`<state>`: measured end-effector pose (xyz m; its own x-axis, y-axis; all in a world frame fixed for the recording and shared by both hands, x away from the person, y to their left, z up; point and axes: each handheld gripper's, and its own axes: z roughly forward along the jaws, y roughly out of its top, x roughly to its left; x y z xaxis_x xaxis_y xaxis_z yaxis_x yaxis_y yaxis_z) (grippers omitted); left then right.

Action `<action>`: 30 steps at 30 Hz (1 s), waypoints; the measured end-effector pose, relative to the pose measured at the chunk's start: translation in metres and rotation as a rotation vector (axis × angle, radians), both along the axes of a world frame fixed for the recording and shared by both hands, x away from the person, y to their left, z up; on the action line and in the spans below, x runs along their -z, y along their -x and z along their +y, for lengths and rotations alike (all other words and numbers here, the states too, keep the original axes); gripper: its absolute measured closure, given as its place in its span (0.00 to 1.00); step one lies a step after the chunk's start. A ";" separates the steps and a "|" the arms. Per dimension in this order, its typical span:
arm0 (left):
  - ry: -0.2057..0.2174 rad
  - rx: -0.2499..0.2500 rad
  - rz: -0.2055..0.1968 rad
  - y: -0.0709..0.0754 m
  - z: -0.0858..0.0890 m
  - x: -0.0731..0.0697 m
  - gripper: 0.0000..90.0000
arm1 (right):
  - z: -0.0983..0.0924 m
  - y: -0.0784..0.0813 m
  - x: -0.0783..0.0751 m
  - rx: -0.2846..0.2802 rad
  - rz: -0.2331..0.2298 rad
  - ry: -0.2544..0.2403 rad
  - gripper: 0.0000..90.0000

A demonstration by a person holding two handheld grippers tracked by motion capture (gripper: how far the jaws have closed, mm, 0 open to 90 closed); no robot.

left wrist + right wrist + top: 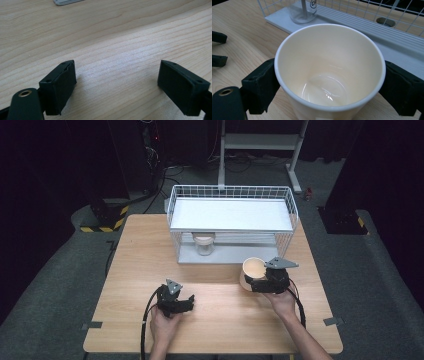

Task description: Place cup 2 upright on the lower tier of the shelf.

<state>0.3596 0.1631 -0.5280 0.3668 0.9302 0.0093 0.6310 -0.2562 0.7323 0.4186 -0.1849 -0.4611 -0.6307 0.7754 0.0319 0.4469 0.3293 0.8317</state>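
Note:
A cream paper cup [251,269] [329,62] stands upright and empty in front of the rack, on the right part of the table, with a black pad of my right gripper [253,283] [329,92] pressed against each side of it. In the right gripper view the cup's inside is bare. My left gripper [188,302] [117,87] rests low over the wooden table [225,320] near the front left, its jaws apart with only bare wood between them. It also appears at the left edge of the right gripper view as the left gripper [218,50].
A white wire rack [172,210] with a flat white shelf stands at the back middle of the table. A clear lidded jar [204,244] [302,11] sits on its lower tray. Small grey tape marks [91,325] sit near both front corners.

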 end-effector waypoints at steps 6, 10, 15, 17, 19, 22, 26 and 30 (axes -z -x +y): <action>0.000 0.000 0.000 0.000 0.000 0.000 0.17 | 0.000 -0.005 -0.004 -0.001 -0.009 -0.004 0.12; 0.000 0.000 0.000 0.000 0.000 0.000 0.17 | 0.000 -0.010 -0.006 0.012 -0.008 -0.015 0.12; -0.003 0.001 -0.001 0.000 0.000 0.000 0.17 | 0.001 -0.015 -0.006 0.023 0.000 -0.011 0.12; -0.002 0.001 0.001 0.000 0.000 0.000 0.17 | 0.001 -0.019 -0.007 0.028 -0.008 -0.014 0.12; -0.003 0.002 -0.001 0.000 0.000 0.000 0.17 | 0.002 -0.022 -0.008 0.035 -0.008 -0.011 0.12; -0.002 0.001 0.000 0.000 0.000 0.000 0.17 | 0.001 -0.027 -0.007 0.048 -0.012 -0.021 0.12; -0.002 0.001 0.000 0.000 0.000 0.000 0.17 | 0.003 -0.033 -0.005 0.068 -0.001 -0.013 0.12; -0.002 0.000 -0.002 0.000 0.000 0.000 0.18 | 0.006 -0.039 -0.006 0.076 -0.008 -0.009 0.12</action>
<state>0.3598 0.1635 -0.5280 0.3671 0.9301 0.0119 0.6298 -0.2579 0.7327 0.4577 -0.1791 -0.4547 -0.5700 0.8209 0.0342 0.4641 0.2873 0.8379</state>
